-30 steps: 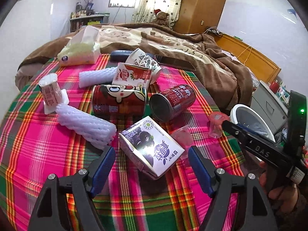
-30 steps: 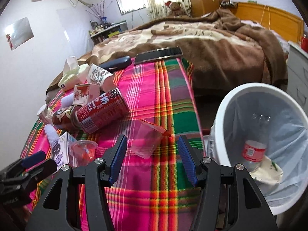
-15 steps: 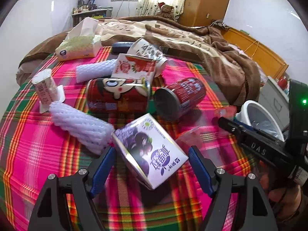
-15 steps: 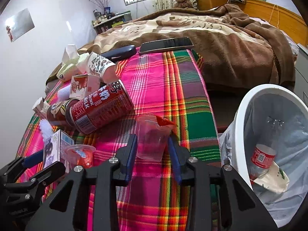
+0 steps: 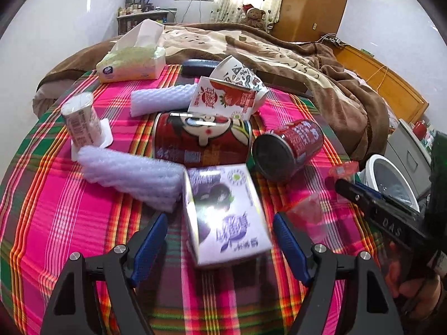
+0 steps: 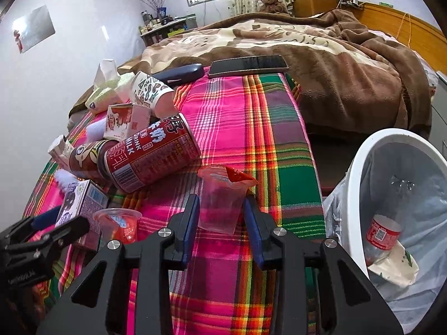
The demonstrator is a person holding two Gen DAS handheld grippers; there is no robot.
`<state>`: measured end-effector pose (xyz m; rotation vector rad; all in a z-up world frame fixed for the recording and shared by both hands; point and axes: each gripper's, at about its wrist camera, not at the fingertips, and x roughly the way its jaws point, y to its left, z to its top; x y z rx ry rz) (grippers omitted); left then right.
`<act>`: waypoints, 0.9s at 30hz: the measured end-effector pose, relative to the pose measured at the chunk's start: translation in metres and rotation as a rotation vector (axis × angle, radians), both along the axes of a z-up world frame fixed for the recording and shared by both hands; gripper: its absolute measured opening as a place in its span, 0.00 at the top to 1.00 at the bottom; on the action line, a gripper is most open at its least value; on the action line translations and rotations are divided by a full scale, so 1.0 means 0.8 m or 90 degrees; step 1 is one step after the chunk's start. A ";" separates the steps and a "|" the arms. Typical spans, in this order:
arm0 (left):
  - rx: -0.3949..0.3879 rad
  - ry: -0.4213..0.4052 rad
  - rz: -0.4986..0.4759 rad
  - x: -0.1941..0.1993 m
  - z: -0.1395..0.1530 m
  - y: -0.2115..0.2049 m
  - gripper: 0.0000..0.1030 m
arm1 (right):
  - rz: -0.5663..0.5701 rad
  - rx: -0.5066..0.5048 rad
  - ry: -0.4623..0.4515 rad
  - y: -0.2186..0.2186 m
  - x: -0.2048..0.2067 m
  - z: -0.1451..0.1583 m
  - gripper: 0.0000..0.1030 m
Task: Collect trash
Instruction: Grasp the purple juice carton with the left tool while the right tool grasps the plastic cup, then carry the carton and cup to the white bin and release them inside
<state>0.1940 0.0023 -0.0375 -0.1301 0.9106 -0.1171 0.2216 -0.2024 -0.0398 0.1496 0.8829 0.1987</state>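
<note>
Two claws work over the plaid-covered desk (image 6: 251, 128). The right claw (image 6: 222, 223) has its blue pads pressed on both sides of a clear plastic cup (image 6: 220, 201) with a torn red lid, gripping it just above the cloth beside the white trash bin (image 6: 360, 167). The left claw (image 5: 220, 240) is spread wide, holding nothing — a purple drink carton (image 5: 226, 212) sits between its fingers, untouched. Behind the carton lie two red cans (image 5: 201, 139), a foam sleeve (image 5: 131, 178) and a tissue pack (image 5: 131, 61).
</note>
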 end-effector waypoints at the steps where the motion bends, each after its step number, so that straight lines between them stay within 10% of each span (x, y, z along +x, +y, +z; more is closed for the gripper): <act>1: 0.003 -0.001 0.000 0.004 0.000 -0.001 0.25 | 0.000 0.000 0.000 0.000 0.001 0.000 0.67; 27: -0.007 0.007 0.019 0.009 -0.009 0.006 0.46 | 0.003 -0.006 -0.018 0.003 -0.004 0.003 0.70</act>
